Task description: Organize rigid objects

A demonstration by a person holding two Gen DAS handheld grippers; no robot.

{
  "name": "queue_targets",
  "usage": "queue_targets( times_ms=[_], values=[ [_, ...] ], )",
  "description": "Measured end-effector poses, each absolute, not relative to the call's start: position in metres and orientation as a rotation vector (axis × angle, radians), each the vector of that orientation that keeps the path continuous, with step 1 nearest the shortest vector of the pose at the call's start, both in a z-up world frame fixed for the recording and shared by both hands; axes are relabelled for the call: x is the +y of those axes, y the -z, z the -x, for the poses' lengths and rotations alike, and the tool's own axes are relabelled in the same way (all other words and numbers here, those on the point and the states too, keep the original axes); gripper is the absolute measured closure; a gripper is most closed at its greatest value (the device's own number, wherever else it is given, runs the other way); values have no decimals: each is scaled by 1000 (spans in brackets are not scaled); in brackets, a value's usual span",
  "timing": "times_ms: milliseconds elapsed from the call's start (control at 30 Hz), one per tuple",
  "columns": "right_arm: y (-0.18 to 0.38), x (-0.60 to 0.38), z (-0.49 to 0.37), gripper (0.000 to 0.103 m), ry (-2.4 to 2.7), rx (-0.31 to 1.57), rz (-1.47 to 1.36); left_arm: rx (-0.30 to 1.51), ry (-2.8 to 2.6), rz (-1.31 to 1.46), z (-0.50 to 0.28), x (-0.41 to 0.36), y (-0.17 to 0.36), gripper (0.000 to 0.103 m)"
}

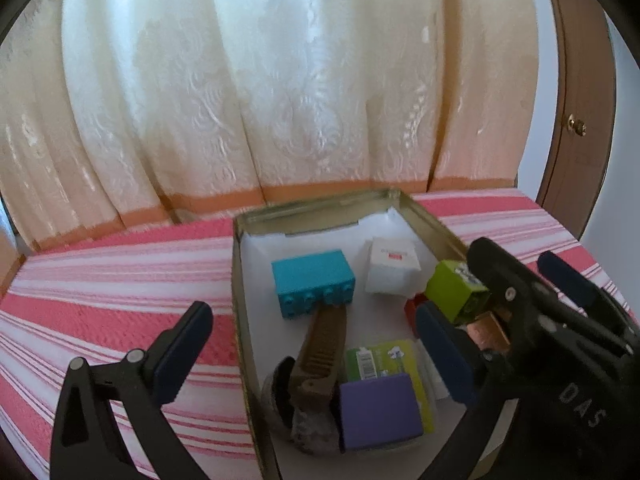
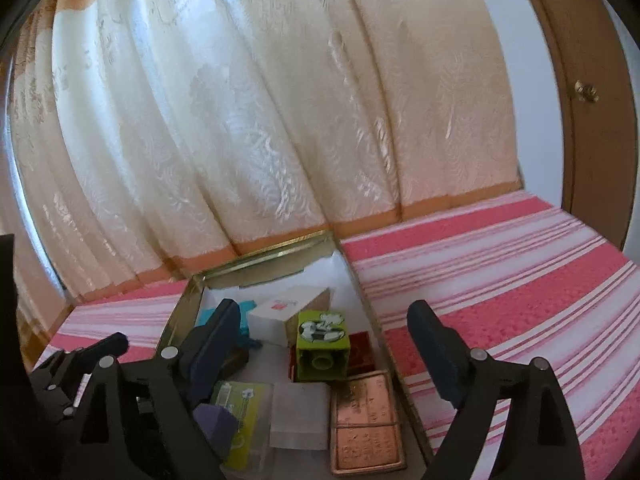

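Observation:
A metal tin [image 1: 238, 280] [image 2: 276, 250] lined with white sits on the striped cloth. In it lie a teal brick [image 1: 312, 282], a white box [image 1: 394, 268] [image 2: 288, 312], a green brick [image 1: 456, 292] [image 2: 322, 344], a brown comb-like piece [image 1: 324, 344], a purple cube [image 1: 378, 410] [image 2: 218, 426], a green card pack [image 1: 384, 358] [image 2: 242, 412], a copper tin [image 2: 364, 424] and a red block [image 2: 360, 350]. My left gripper [image 1: 312, 352] is open over the tin's near left. My right gripper [image 2: 324, 344] is open over the tin; it also shows in the left wrist view [image 1: 496, 296].
A red-and-white striped cloth [image 1: 100, 288] [image 2: 500, 280] covers the surface around the tin. Cream curtains [image 1: 280, 80] hang right behind it. A brown door with a knob [image 1: 576, 124] [image 2: 586, 92] stands at the right.

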State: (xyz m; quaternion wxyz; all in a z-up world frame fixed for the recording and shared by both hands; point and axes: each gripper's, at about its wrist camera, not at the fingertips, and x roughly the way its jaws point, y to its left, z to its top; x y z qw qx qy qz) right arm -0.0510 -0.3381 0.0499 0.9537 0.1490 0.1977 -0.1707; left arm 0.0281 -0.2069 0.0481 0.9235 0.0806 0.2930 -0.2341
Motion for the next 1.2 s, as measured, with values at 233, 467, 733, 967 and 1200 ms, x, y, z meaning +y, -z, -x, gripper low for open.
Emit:
queue_targets(
  times_ms=[233,467,733,967,1200],
  values=[
    [-55,-330,65,16,430,308,-216,355,331,-315,-3,-207,-48,0],
    [-53,-324,72,16,458,255,-170,275,339,-265,7,-198,-48,0],
    [-56,-322,92,16,489,200,-178,226,329,-220,19,-186,-51,0],
    [-59,-307,98,16,492,188,-119,291,370,-195,15,-183,-47,0],
    [-60,-293,103,16,489,172,-61,336,406,-150,14,-176,-46,0]
  ],
)
